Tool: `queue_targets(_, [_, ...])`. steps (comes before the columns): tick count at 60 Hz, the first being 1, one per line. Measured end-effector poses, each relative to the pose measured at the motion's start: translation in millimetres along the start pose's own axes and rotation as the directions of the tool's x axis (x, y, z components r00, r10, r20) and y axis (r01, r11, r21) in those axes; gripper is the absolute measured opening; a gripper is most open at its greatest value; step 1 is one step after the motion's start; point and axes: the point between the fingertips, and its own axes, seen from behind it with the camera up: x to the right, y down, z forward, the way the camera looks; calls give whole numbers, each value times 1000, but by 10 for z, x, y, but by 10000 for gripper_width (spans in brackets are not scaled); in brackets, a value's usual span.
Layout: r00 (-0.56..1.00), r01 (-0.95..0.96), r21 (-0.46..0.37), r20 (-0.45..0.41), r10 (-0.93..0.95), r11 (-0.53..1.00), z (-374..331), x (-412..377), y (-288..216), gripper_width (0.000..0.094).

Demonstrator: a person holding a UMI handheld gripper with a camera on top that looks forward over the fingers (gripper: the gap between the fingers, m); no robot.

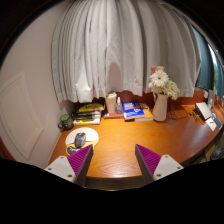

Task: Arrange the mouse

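Note:
My gripper [113,160] is open and empty, its two purple pads [80,160] spread wide over the near part of a wooden desk [125,138]. A small dark thing [72,146], possibly the mouse, lies just beyond the left finger, at the near edge of a white round mat [87,134]. It is too small to identify for certain. Nothing stands between the fingers.
Along the back of the desk stand a stack of books [88,109], a pale cup [111,102], a blue book [135,111] and a white vase [160,106] of flowers. A white device [205,110] sits far right. White curtains [110,50] hang behind.

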Motion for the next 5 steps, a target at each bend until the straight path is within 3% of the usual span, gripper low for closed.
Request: queue_targets(5, [1000,-5,3,-3,5,1000,-46,79,13,840])
